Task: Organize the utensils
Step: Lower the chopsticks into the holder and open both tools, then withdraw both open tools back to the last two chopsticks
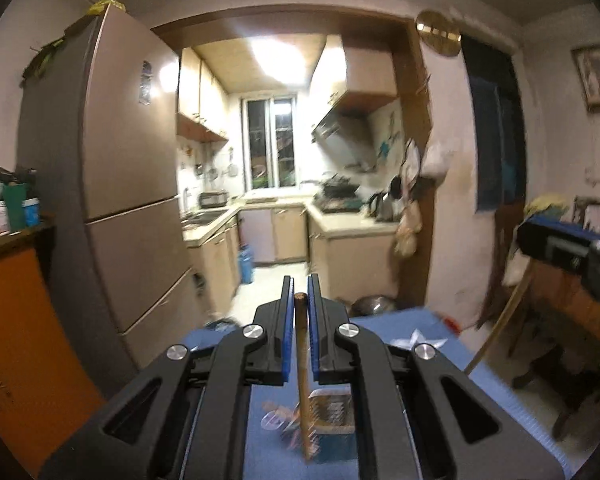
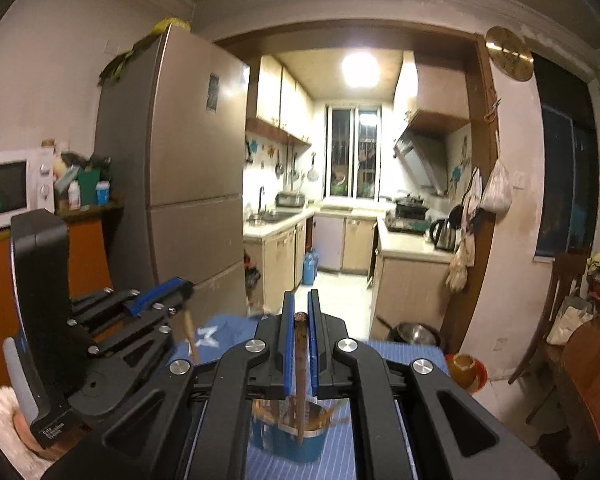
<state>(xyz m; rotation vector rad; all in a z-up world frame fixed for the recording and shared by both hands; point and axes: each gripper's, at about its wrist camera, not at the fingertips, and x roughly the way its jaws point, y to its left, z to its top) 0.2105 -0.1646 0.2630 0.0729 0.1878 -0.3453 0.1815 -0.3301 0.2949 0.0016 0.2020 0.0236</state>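
Wooden chopstick clamped in your left hand-held gripper; your right hand-held gripper pinches another chopstick.

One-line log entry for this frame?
left gripper: shut on chopstick | right gripper: shut on second chopstick | blue holder below

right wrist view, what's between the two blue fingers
A brown chopstick, clamped upright between the right gripper's fingers, its lower end hanging over the blue container.
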